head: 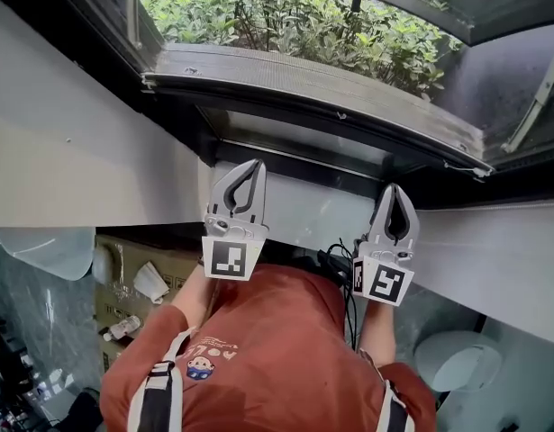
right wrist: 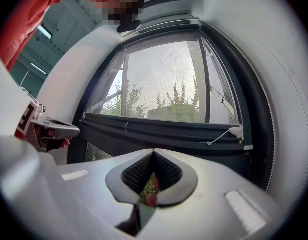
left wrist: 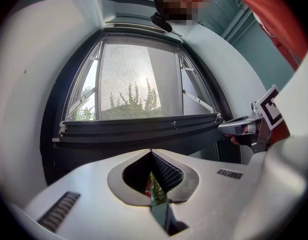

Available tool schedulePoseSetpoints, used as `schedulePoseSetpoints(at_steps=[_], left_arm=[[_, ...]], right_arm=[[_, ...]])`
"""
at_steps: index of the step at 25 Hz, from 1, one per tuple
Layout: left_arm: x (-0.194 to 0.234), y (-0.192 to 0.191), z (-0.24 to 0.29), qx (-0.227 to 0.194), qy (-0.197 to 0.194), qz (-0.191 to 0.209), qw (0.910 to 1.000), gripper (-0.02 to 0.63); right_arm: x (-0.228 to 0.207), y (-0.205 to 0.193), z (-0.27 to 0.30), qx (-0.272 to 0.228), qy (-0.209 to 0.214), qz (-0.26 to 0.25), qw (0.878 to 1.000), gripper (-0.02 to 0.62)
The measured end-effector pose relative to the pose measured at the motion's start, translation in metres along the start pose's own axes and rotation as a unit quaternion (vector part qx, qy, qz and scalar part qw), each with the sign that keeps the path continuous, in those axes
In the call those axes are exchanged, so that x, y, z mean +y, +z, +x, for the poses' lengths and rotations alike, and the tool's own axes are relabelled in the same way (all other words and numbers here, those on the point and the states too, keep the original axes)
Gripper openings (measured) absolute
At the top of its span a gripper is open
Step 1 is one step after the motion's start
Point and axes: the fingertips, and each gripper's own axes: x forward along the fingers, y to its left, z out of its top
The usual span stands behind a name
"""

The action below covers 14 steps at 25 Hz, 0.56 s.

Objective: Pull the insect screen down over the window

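Note:
The insect screen's dark bottom bar [head: 313, 86] runs across the window opening, with grey mesh [left wrist: 138, 74] stretched above it and an uncovered gap beneath. A thin cord with a white tab [right wrist: 236, 132] hangs at the bar's right end. My left gripper [head: 256, 164] points at the window frame just below the bar, jaws shut with nothing between them. Further right, my right gripper [head: 393, 188] stands the same way, shut and empty. In the left gripper view the bar [left wrist: 138, 126] lies beyond the closed tips [left wrist: 151, 153]; in the right gripper view the bar [right wrist: 159, 131] is likewise clear of the tips [right wrist: 152, 153].
A white wall ledge [head: 69, 151] frames the window on the left. Green bushes [head: 286, 16] show outside. Below are a cardboard box [head: 132, 282] with small items, black cables [head: 341, 268] and a white round object [head: 457, 358]. The person's red shirt [head: 267, 349] fills the lower middle.

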Motion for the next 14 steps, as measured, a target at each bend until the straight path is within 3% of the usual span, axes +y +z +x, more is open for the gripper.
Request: schedulePoseSetpoints(at_steps=[14], left_arm=[[0.0003, 0.0033, 0.0025, -0.003, -0.001, 0.0, 1.0, 0.006]], right_arm=[[0.0014, 0.0016, 0.0027, -0.002, 0.006, -0.005, 1.0, 0.011]])
